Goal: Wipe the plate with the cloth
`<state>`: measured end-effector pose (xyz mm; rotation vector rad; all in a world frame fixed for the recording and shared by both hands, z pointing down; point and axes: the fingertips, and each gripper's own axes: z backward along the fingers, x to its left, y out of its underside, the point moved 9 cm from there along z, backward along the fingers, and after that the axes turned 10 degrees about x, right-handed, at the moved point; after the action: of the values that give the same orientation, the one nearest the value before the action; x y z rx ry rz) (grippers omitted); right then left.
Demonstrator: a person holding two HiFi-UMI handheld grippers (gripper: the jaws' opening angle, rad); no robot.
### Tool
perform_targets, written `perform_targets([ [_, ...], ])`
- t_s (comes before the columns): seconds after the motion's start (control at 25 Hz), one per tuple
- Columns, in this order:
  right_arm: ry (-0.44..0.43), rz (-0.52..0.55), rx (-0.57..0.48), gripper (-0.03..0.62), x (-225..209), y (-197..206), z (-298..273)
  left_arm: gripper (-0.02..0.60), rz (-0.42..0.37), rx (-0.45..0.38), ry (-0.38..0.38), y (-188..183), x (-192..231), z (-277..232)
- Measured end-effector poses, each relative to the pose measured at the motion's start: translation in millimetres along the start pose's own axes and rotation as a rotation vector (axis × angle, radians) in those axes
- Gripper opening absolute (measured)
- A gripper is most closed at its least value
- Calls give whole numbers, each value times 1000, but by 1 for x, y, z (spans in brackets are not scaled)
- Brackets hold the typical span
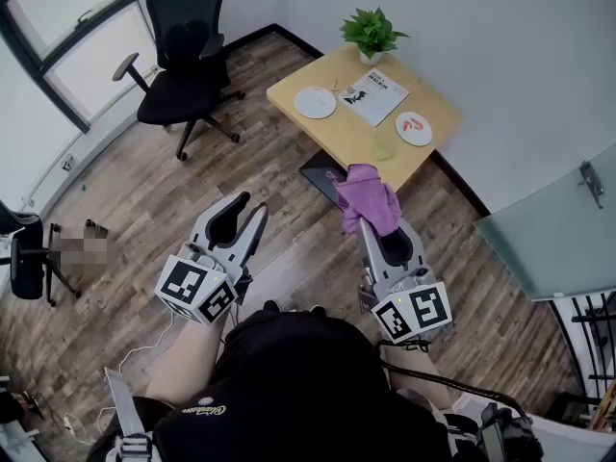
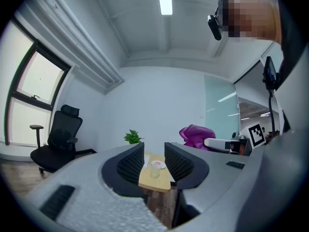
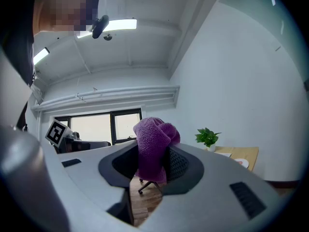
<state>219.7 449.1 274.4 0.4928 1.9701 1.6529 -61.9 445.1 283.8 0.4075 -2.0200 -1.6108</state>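
A purple cloth is bunched between the jaws of my right gripper, which is shut on it; the cloth fills the jaw gap in the right gripper view. My left gripper is open and holds nothing. Both are held above the wood floor, well short of the small wooden table. On the table lie a plain white plate and a white plate with red marks. In the left gripper view the table shows between the jaws.
On the table also stand a potted plant, an open booklet and a clear cup. A black office chair stands at the left of the table. A glass partition is at the right, walls behind the table.
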Motion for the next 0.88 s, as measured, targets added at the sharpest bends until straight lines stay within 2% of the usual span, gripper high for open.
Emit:
perform_targets([
  [0.88, -69, -2, -33, 120, -65, 0, 36, 132, -28, -10, -62, 8, -67, -38],
])
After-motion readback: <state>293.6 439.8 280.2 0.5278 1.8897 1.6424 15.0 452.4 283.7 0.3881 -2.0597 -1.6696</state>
